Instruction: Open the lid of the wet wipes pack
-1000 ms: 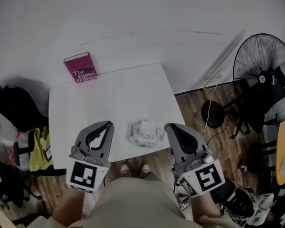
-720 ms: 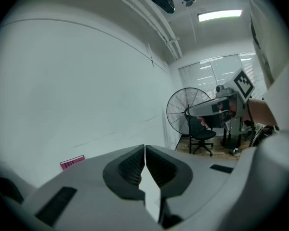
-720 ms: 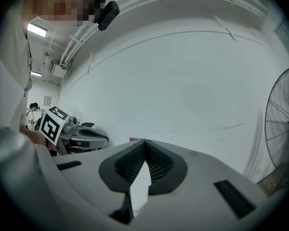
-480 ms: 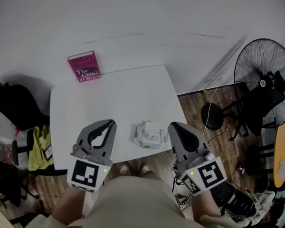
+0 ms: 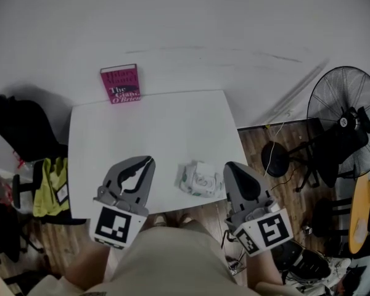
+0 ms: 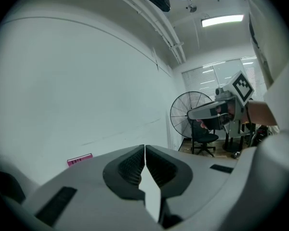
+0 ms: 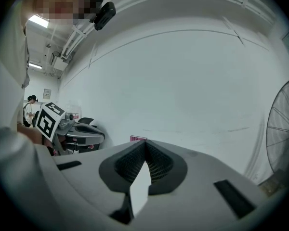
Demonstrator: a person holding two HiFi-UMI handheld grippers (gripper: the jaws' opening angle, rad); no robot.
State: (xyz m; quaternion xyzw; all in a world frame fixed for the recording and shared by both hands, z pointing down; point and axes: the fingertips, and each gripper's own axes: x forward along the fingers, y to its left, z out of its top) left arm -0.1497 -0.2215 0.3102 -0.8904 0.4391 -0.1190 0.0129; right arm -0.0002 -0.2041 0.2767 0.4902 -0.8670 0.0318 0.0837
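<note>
Jaws of the left gripper were clenched pad to pad, with nothing between them. Jaws of the right gripper were likewise clenched and empty. Both grippers pointed forward over the near edge of the white table, side by side and well apart.

The wet wipes pack lay flat on the table between the two sets of jaws, just beside the right tips and farther from the left tips, touching neither. The state of its lid could not be determined.

A pink book stood at the far table edge, well ahead of the left jaws. A pedestal fan stood on the floor, outboard of the right jaws.
</note>
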